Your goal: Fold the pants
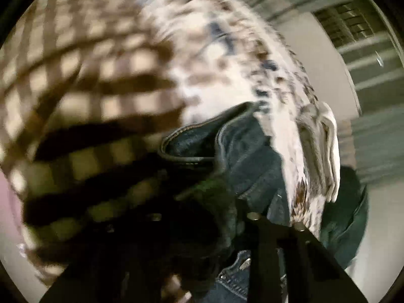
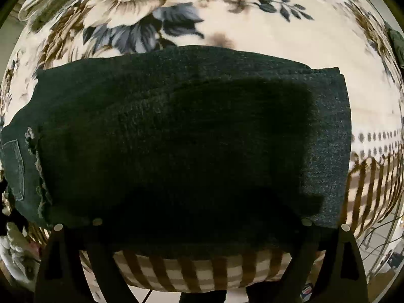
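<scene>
Dark denim pants (image 2: 176,126) lie folded into a broad rectangle on a floral blanket (image 2: 252,32), a back pocket (image 2: 14,169) showing at the left end. My right gripper (image 2: 202,223) hangs straight above their near edge, open wide, with a finger at each side and neither touching the cloth. In the blurred left wrist view a thick hem or waistband edge of the pants (image 1: 247,156) rises in front of my left gripper (image 1: 204,217). Its jaws stand narrow, with bunched denim pinched between them.
The blanket's brown checked border (image 1: 88,75) fills the left of the left wrist view and hangs over the near edge (image 2: 181,270). A folded white cloth (image 1: 325,151) sits at the blanket's edge. Floor with cables (image 2: 378,237) lies beyond at the right.
</scene>
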